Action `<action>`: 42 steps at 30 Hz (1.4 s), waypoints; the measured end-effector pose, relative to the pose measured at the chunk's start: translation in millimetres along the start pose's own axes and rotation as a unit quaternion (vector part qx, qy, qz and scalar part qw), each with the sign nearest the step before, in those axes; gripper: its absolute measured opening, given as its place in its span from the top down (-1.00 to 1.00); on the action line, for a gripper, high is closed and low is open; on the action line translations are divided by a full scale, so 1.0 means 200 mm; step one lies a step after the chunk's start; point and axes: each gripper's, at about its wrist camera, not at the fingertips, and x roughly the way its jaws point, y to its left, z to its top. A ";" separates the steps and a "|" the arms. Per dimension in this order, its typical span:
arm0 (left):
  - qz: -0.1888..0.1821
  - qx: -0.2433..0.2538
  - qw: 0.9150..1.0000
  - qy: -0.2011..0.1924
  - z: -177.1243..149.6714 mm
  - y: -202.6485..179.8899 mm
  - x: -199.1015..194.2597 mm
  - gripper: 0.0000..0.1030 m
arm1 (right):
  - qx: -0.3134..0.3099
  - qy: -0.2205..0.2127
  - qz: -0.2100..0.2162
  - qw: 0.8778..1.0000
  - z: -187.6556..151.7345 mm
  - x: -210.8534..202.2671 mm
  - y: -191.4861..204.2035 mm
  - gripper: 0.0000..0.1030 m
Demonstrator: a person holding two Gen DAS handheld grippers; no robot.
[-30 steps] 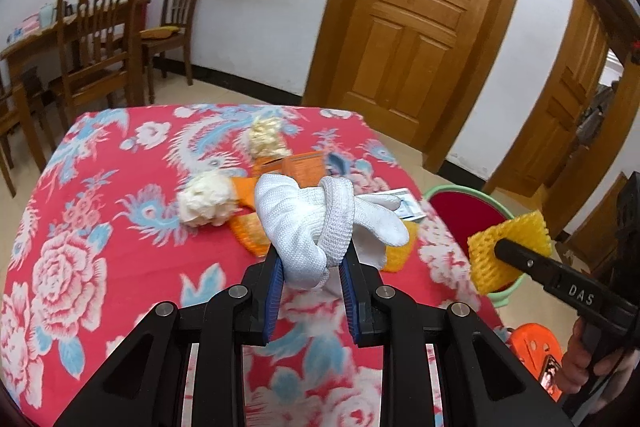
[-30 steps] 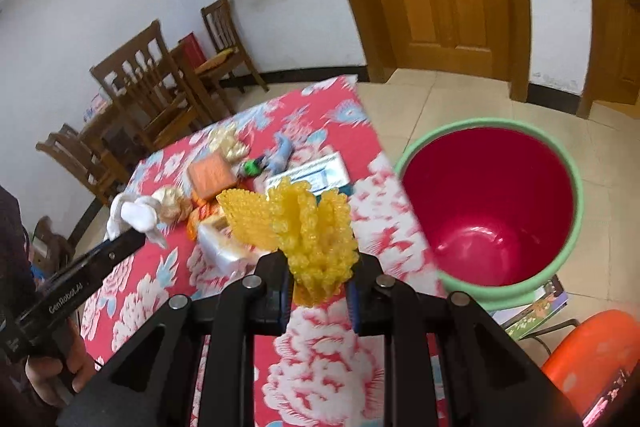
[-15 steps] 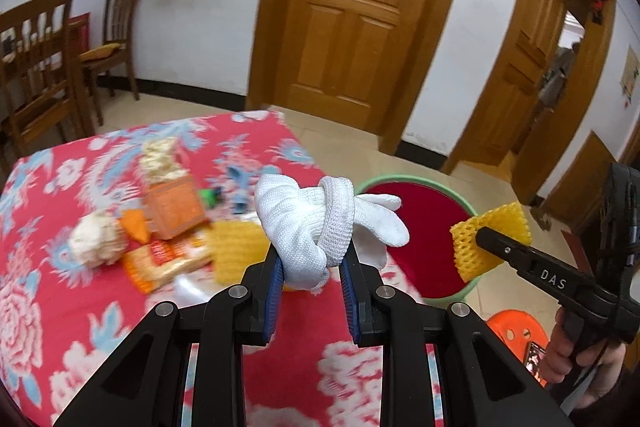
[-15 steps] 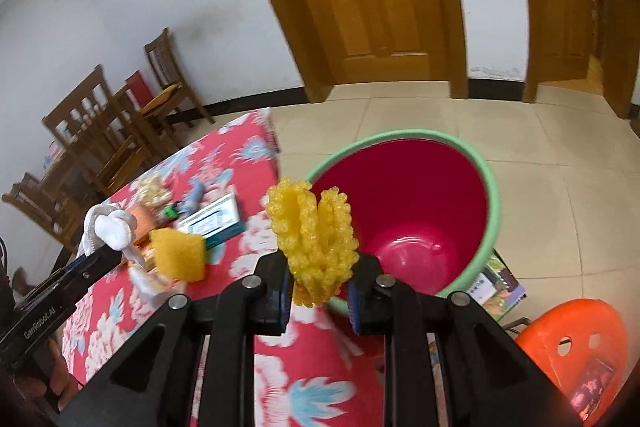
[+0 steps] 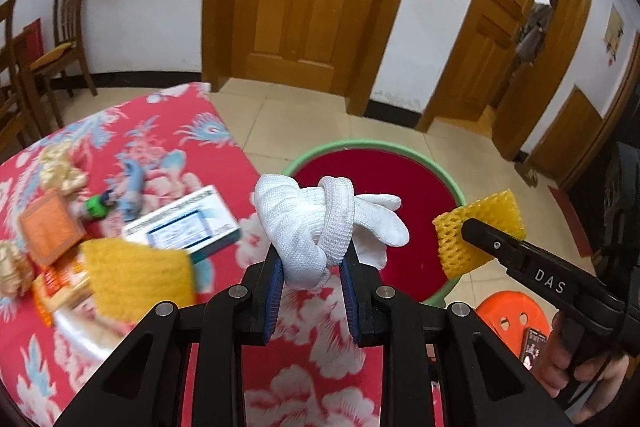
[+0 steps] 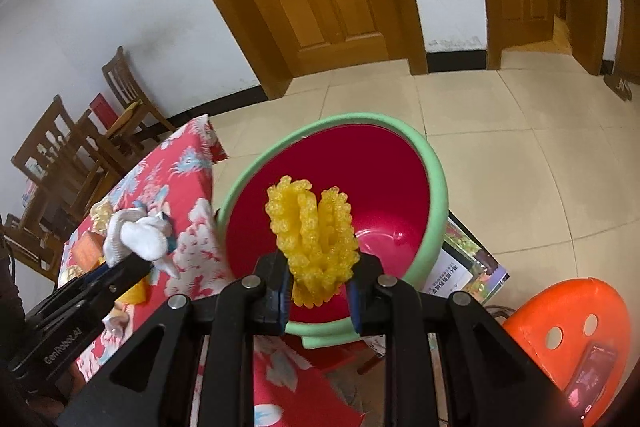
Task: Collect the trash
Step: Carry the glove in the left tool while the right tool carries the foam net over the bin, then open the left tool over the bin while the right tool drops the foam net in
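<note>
My left gripper [image 5: 312,259] is shut on a knotted white glove [image 5: 316,219], held over the table's right edge with the bin just beyond it. The bin [image 5: 360,147] is red inside with a green rim and stands on the floor beside the table. My right gripper [image 6: 320,275] is shut on a folded yellow foam net [image 6: 312,231], which hangs over the near part of the bin's [image 6: 436,187] mouth. The left wrist view shows the right gripper [image 5: 472,231] and its foam net [image 5: 452,247] at the bin's right rim. The right wrist view shows the left gripper [image 6: 132,259] with the glove [image 6: 136,231].
The table with a red floral cloth [image 5: 160,131] carries a white and blue box [image 5: 184,227], another yellow foam piece [image 5: 136,279], an orange packet [image 5: 48,227] and crumpled tissue [image 5: 60,163]. An orange stool [image 6: 568,327] with a phone [image 6: 592,375] stands right of the bin. A booklet [image 6: 468,267] lies by the bin.
Both grippers have swung right, away from the middle of the table toward the bin, each keeping its load. The foam net has passed from over the cloth to over the bin.
</note>
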 end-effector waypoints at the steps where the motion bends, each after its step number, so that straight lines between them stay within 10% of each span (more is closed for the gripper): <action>1: 0.001 0.003 1.000 0.005 0.01 -0.01 0.03 0.48 | 0.006 0.003 0.000 1.000 0.00 0.02 -0.02 0.49; 15: 0.006 0.020 0.999 0.028 0.08 -0.10 0.25 0.06 | 0.052 0.021 -0.001 0.998 0.02 0.13 -0.18 0.24; 42: 0.024 -0.028 0.999 -0.006 0.07 0.08 0.03 0.04 | 0.035 0.026 0.010 0.999 0.06 0.13 -0.11 -0.47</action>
